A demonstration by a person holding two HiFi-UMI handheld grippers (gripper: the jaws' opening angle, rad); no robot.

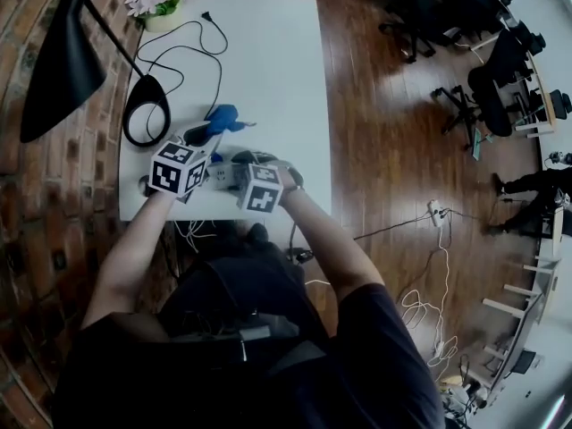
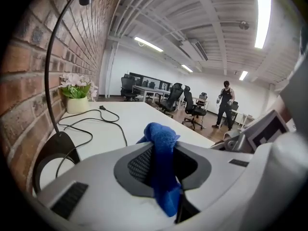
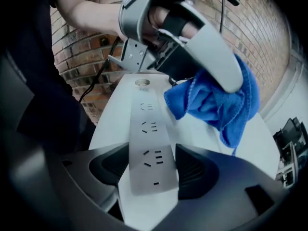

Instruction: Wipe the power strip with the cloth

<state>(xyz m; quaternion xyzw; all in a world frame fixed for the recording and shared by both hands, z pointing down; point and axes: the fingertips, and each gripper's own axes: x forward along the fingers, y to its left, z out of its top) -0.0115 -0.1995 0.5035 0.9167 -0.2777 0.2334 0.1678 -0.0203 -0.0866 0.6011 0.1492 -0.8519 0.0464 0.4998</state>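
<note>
Power strip (image 3: 150, 143) lies flat on the white bench (image 1: 268, 61), at its near edge, with its long side running away from us and several sockets facing up. The bench stands against a brick wall (image 1: 36, 239) on the left. On it we see also a black lamp (image 1: 63, 52) with a round base (image 1: 146, 110), a loose black cable (image 1: 179, 47), and at the far end a pot of pale flowers (image 1: 161, 3). To the right is a dark wooden floor (image 1: 393, 150), where a second white strip (image 1: 436, 211) lies with its cord. Further right and far are office chairs (image 1: 500, 70), and a person (image 2: 224, 102) stands at the far side of the room.

The right tongs (image 3: 151, 170) are wide apart, and the near end of the power strip is between them. We see a thin gap at the left jaw, so the pads do not press on it. The left tongs (image 2: 162, 170) are narrow and pinch the blue cloth (image 2: 161, 143), which hangs in a bunch above the bench, just right of the far half of the strip. Whether the cloth touches the strip, we cannot tell.

Each tool carries a cube with black and white square markers (image 1: 179, 170).
</note>
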